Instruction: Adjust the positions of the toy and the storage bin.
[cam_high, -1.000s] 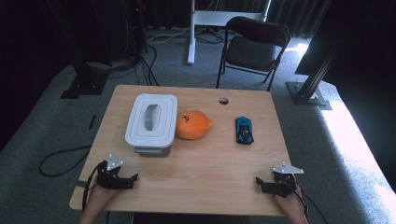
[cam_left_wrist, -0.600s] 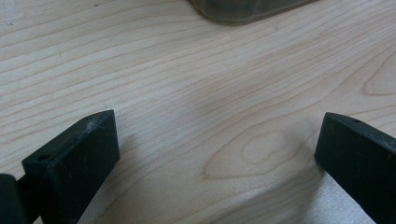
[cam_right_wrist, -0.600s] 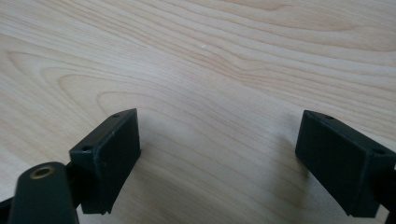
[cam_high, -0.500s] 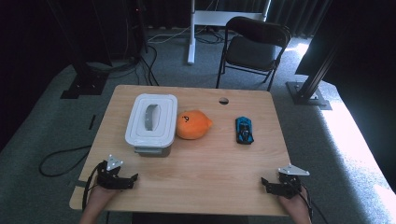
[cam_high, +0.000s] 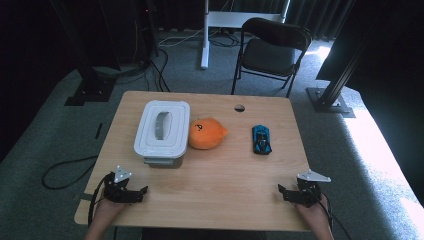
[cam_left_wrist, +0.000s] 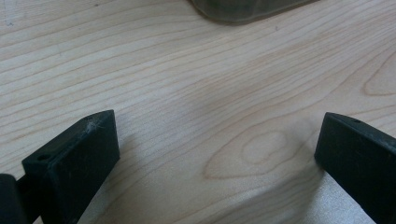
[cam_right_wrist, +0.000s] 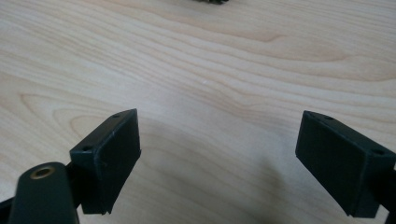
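A: Both grippers sit low at the near edge of the table (cam_high: 210, 175). The left gripper (cam_high: 134, 194) has its jaws spread wide over bare wood, and the right gripper (cam_high: 290, 194) is spread just as wide, nothing between them.

B: Nearest the left one is the white lidded box (cam_high: 162, 131), at the table's left-middle, its corner peeking in at the top of the left gripper view (cam_left_wrist: 243, 9). Rigid plastic, I'd judge, light unless filled, and smooth, so it could slip.

A: Where to grab?

B: The recessed handle on the lid looks best, or across the short sides.

A: Count them up.

B: One box, one orange plush toy (cam_high: 206, 133) touching its right side, soft and squashy, and one blue toy car (cam_high: 261, 139), well apart from the toy. Two grippers.
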